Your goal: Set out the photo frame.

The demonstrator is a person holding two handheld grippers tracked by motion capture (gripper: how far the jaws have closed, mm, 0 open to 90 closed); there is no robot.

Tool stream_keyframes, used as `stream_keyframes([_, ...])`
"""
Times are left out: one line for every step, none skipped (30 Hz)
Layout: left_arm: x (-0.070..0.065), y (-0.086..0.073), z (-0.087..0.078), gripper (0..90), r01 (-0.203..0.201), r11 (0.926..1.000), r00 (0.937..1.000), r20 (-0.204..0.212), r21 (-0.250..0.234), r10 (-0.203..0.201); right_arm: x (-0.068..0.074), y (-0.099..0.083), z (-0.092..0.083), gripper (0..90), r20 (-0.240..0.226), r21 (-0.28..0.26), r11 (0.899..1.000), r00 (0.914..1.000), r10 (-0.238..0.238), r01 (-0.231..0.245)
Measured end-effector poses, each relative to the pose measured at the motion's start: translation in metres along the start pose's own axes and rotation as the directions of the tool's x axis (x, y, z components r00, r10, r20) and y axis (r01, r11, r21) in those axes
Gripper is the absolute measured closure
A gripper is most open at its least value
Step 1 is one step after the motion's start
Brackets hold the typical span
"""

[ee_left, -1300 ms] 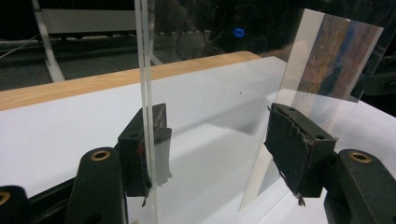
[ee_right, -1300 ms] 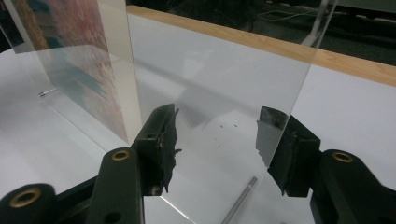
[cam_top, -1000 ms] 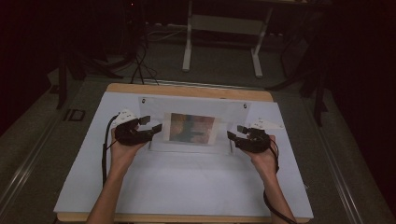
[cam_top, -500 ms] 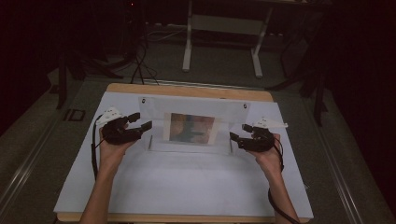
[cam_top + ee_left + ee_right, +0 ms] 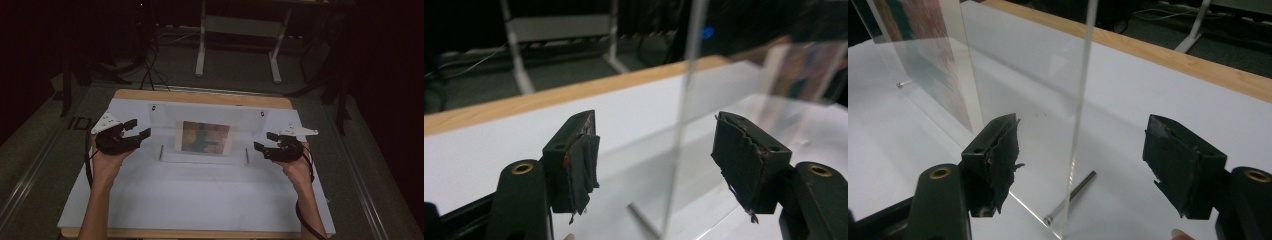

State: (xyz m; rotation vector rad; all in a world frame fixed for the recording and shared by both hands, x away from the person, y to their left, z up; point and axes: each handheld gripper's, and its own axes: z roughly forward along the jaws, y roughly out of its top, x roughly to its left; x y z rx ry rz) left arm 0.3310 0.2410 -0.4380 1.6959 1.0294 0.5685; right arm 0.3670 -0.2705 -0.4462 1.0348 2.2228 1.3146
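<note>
Clear frame (image 5: 210,131) with a mottled orange, blue and brown picture (image 5: 205,136); white surface (image 5: 200,200) edged in tan wood; black grippers (image 5: 134,128) (image 5: 264,141); grey floor (image 5: 240,80).

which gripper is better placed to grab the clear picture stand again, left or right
Roughly even, slightly the right. Both the left gripper and the right gripper are open, the right's jaws having just been opening. The stand edge sits between the jaws in both gripper views, nearer in the right's.

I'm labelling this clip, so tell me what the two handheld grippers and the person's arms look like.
Both the left gripper and right gripper are black, two-jawed, each topped by a pale three-cornered plate. Worn dark pads line the jaws, with brass-coloured rivets. Black cables trail back. The forearms are bare, sleeveless.
</note>
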Motion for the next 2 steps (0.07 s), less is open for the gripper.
stream_keyframes([0.0023, -0.0016, 0.0006, 34.9, 0.0, 0.9997, 0.9996, -0.028, 0.024, 0.0, -0.0016, -0.0006, -0.0009, 29.7, -0.004, 0.003, 1.0, 1.0, -0.003, 0.003])
stream_keyframes([0.0049, -0.0037, 0.0016, 35.2, 0.006, 0.9987, 0.9981, -0.061, 0.051, -0.003, -0.0034, -0.0012, -0.0022, 29.7, -0.012, 0.013, 1.0, 0.9999, -0.005, 0.005])
